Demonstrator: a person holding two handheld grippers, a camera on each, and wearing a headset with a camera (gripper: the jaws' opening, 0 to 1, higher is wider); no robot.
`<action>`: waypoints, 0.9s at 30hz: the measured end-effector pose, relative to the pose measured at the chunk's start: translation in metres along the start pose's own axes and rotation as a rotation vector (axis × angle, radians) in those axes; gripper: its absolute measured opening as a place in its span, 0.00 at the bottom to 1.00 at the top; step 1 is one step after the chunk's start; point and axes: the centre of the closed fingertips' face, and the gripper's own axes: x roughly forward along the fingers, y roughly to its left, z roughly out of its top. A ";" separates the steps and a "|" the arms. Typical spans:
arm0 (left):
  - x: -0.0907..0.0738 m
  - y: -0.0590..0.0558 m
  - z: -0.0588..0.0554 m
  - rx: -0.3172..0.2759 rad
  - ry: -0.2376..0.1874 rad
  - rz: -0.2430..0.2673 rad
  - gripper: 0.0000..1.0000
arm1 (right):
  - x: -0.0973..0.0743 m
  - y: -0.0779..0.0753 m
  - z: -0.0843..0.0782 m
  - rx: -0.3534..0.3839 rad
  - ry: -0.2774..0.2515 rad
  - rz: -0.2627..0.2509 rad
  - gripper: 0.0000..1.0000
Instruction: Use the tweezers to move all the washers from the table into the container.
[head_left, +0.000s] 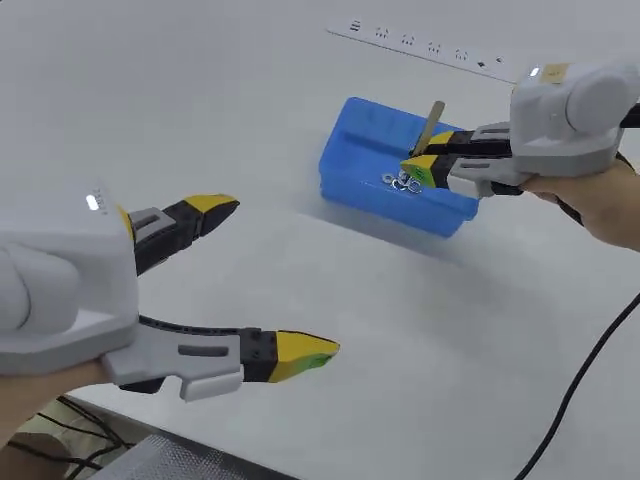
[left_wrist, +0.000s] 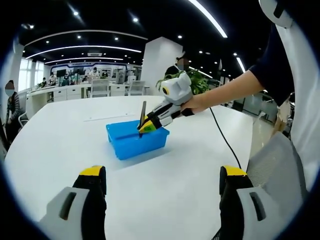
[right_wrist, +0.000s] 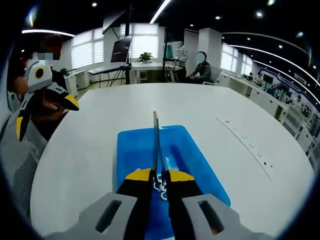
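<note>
Blue container (head_left: 365, 150), silvery washers (head_left: 403, 182), white table (head_left: 250, 90), black tongs (head_left: 285, 275) with yellow tips.

Observed marked white strip (head_left: 420, 47) lying flat at far side. Noted black cable (head_left: 580, 375) trailing along right. Logged potted plant (right_wrist: 145, 56) beside bright windows (right_wrist: 95, 47), seated person (right_wrist: 200, 72) at distant desk, lit ceiling strip (left_wrist: 207, 17) overhead.

We count two grippers, the left gripper (head_left: 275, 278) and the right gripper (head_left: 418, 168), one blue container (head_left: 360, 150) and one pair of tweezers (head_left: 433, 120). The washers (head_left: 403, 182) form one small cluster, too bunched to number. One black cable (head_left: 585, 375) crosses one white table (head_left: 300, 60).
</note>
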 end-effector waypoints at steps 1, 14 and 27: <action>0.000 0.000 0.000 0.001 0.000 -0.001 0.99 | -0.001 -0.001 0.000 -0.004 0.001 -0.004 0.12; 0.009 0.004 0.011 -0.006 -0.023 -0.015 0.99 | -0.015 -0.004 0.015 -0.023 -0.015 -0.042 0.09; 0.058 0.044 0.075 0.127 -0.081 -0.077 0.89 | -0.021 0.012 0.029 -0.095 -0.005 -0.021 0.08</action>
